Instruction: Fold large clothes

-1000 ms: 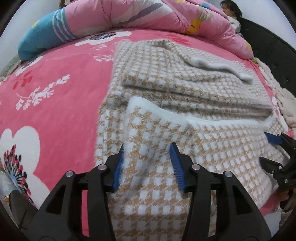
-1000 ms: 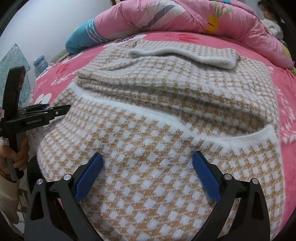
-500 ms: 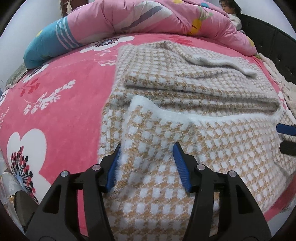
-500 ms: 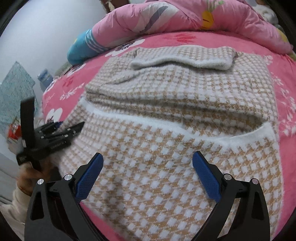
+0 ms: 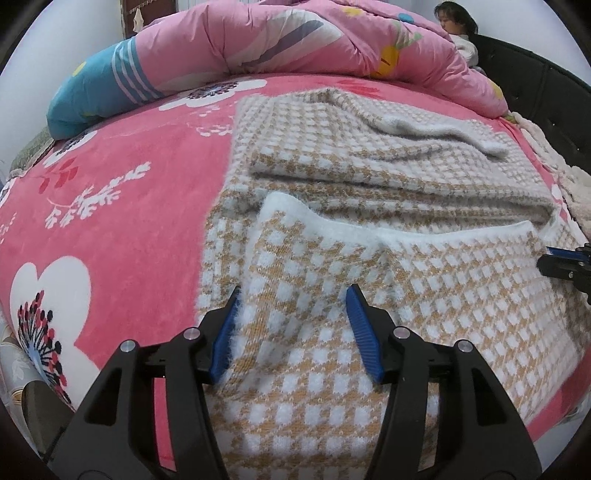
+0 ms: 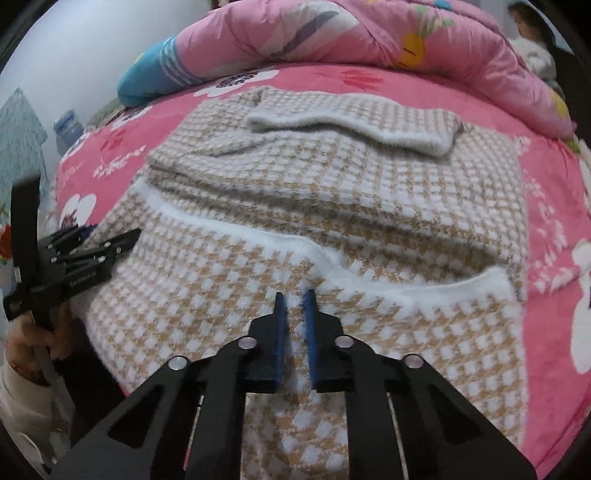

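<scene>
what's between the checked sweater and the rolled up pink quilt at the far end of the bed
Only a bare strip of pink floral bedsheet separates the sweater from the quilt, clearest in the right wrist view.

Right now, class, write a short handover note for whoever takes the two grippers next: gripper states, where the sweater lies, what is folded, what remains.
Right gripper: jaws have just closed, pinching the sweater near its near hem.
Left gripper: open, sweater fabric between its fingers, not clamped.
Sweater: flat on the bed, white-trimmed hem towards the grippers.
Done: sleeves and sides folded in across the body.
Left: close the left gripper, then probably lift the hem and fold it away over the upper half.
</scene>
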